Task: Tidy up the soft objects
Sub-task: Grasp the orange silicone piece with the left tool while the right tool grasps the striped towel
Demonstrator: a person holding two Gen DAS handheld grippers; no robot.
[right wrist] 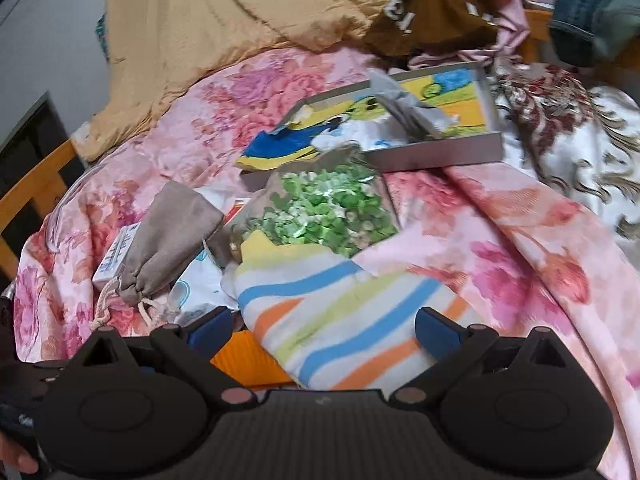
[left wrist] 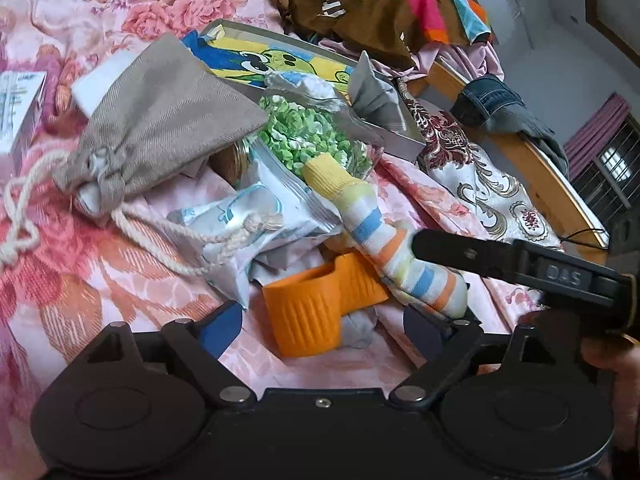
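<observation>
A striped sock in white, blue, orange and yellow lies on the floral bed sheet. In the right wrist view it sits between the wide-apart blue pads of my right gripper, which stands open. The left wrist view shows one black finger of that gripper resting over the sock. My left gripper is open around an orange ribbed object and some grey cloth, with its pads clear of both.
A grey drawstring pouch, a clear bag of green pieces and a pale foil packet lie nearby. A grey shallow box holds cartoon cloth. Clothes and a mustard blanket pile up behind.
</observation>
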